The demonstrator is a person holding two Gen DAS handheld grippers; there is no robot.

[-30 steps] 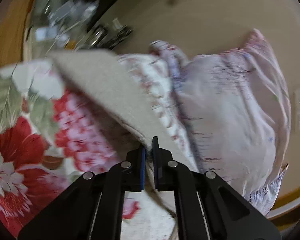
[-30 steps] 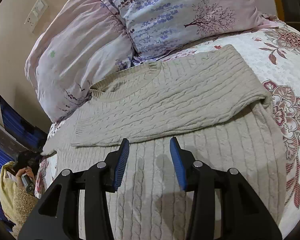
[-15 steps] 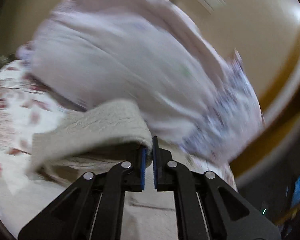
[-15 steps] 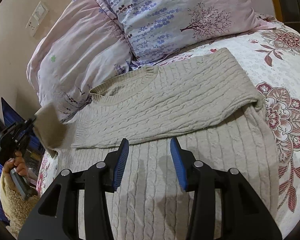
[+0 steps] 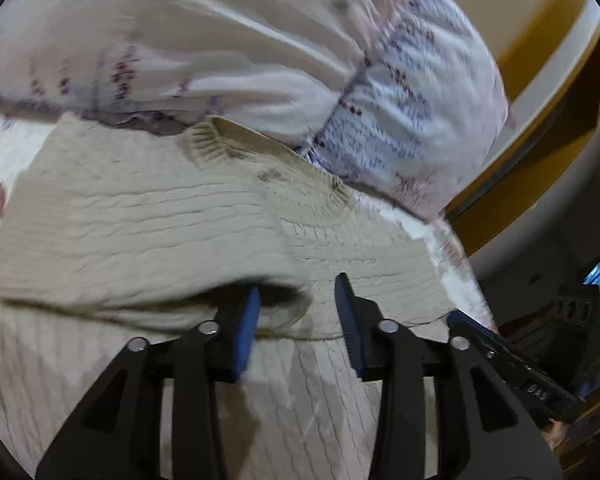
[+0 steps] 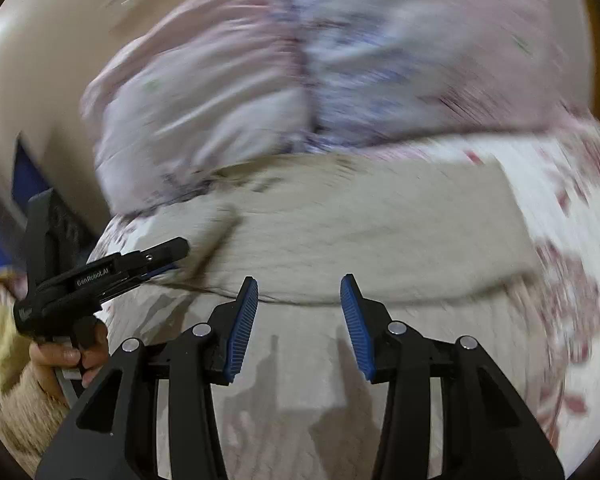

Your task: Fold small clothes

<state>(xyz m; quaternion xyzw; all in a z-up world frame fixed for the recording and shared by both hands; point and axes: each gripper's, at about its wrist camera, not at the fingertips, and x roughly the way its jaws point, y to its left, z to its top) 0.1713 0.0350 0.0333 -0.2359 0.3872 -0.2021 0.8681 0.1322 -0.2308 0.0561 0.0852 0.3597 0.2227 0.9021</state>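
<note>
The beige cable-knit sweater (image 5: 148, 232) lies flat on the bed (image 6: 572, 208), its neckline (image 5: 268, 160) toward the pillows (image 5: 228, 52), with both sleeves laid across the chest so their lower edges form a line across the body. The left hand-held gripper (image 5: 298, 320) hangs over that line with its jaws spread and nothing between them; a loose sleeve cuff (image 5: 288, 308) sits just ahead of its left pad. The right hand-held gripper (image 6: 298, 320) is likewise spread and empty above the lower body of the garment. To do this step well, I judge each gripper should take a corner of the hem, which lies below both views, and carry it up toward the neckline evenly so the sleeves stay trapped inside and do not slide. The thick knit will likely hold a fold but bunch if lifted unevenly. The pillows crowd the collar closely, leaving little room there, and both views are motion-blurred, so fine edges are hard to read.
</note>
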